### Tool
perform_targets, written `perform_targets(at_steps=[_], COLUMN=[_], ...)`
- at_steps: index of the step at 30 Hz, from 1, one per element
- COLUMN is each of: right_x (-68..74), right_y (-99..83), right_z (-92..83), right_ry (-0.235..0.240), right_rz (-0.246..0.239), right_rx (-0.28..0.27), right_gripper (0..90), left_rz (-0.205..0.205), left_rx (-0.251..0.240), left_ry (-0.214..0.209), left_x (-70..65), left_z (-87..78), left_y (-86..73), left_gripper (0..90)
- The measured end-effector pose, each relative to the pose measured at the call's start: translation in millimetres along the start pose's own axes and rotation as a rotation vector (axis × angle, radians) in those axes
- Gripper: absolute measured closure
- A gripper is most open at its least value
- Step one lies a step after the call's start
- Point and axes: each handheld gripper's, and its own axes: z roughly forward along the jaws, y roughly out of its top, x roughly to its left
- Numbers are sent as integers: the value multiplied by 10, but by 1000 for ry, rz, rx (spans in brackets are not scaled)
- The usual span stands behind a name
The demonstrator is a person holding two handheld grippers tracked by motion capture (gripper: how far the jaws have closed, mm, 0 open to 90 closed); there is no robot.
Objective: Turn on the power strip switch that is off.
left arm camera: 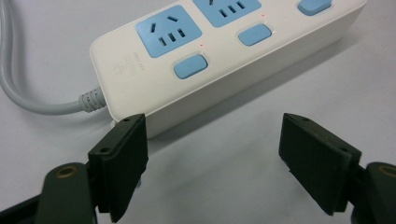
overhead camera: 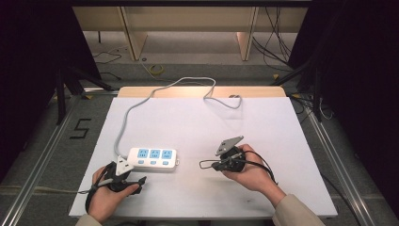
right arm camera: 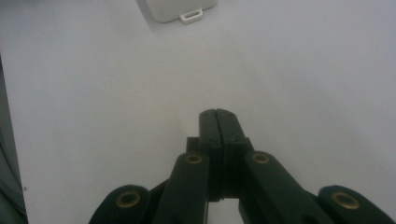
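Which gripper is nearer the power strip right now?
Left. The left gripper sits open just beside the power strip at its cord end; the right gripper, shut, is farther off past its other end.

The power strip (overhead camera: 153, 158) is white, with three sky-blue socket faces in a row and a matching blue rocker button under each; tiny red dots sit beside the buttons in the left gripper view. Its cord (overhead camera: 141, 101) is pale grey, running off toward twelve o'clock. The table (overhead camera: 263, 141) is plain white, unpatterned, with a tan wooden edge at the far side. The left tool (left arm camera: 215, 163) is matt black with brass-coloured rivets, and the right tool (right arm camera: 218, 116) is the same black with brass rivets. Each carries a grey three-cornered plate. The person's sleeve (overhead camera: 294, 212) at five o'clock is beige. The floor is grey with a black "5" at nine o'clock.
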Motion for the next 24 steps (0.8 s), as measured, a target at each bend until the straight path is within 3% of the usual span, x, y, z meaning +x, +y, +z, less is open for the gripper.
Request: perform_targets(at_steps=[12,17,18,24], right_x=[26,45,38,32], right_y=[83,112,118,150], right_z=[66,98,110,123], right_ry=[11,15,17,15], right_rz=[-17,2,-18,-19], right_rx=[10,10,15,16], right_gripper=[900,900,900,900], left_rz=[2,2,2,3], left_rx=[4,2,3,2], left_ry=[1,1,0,1], left_x=[-1,-5,-5,-7], left_z=[2,5,3,4], left_y=[2,2,3,1], left_gripper=[236,236,236,235])
